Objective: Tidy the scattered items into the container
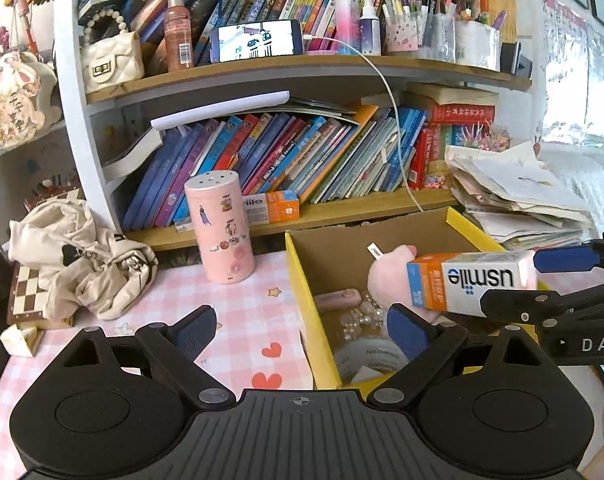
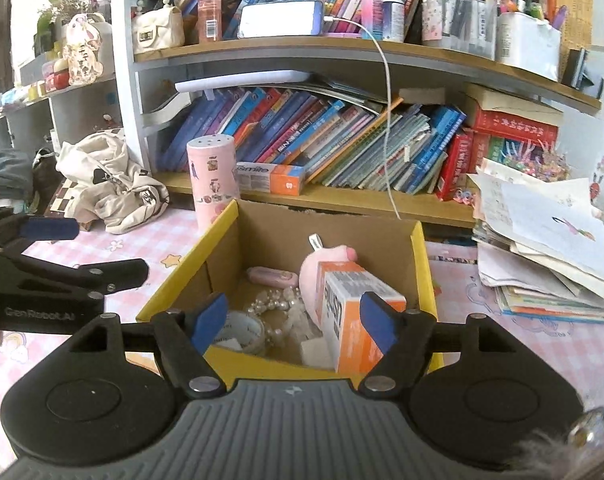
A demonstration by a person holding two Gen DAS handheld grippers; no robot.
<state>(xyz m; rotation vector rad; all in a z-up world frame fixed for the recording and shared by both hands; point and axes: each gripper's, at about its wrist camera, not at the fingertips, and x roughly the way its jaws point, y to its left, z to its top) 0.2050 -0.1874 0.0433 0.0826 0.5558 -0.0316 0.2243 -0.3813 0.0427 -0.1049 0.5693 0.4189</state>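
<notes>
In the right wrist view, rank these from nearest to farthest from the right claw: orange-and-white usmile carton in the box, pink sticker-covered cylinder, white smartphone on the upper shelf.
1. Orange-and-white usmile carton: between the right claw fingers, inside the box.
2. Pink sticker-covered cylinder: behind the box, left.
3. White smartphone: upper shelf, charging.

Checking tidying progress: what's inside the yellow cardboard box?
In the box: a pink plush toy, toothpaste carton, pink case, pearl beads and a tape roll. Whatever lies beneath the carton and plush is hidden.

Plain brown cardboard box (image 2: 333,236) with glossy yellow rims, lower centre. Inside it, a printed paper carton (image 2: 353,312), soft pink plush (image 2: 313,276), shiny pearly beads (image 2: 278,304). Matt checked tablecloth (image 1: 238,320) beneath.
</notes>
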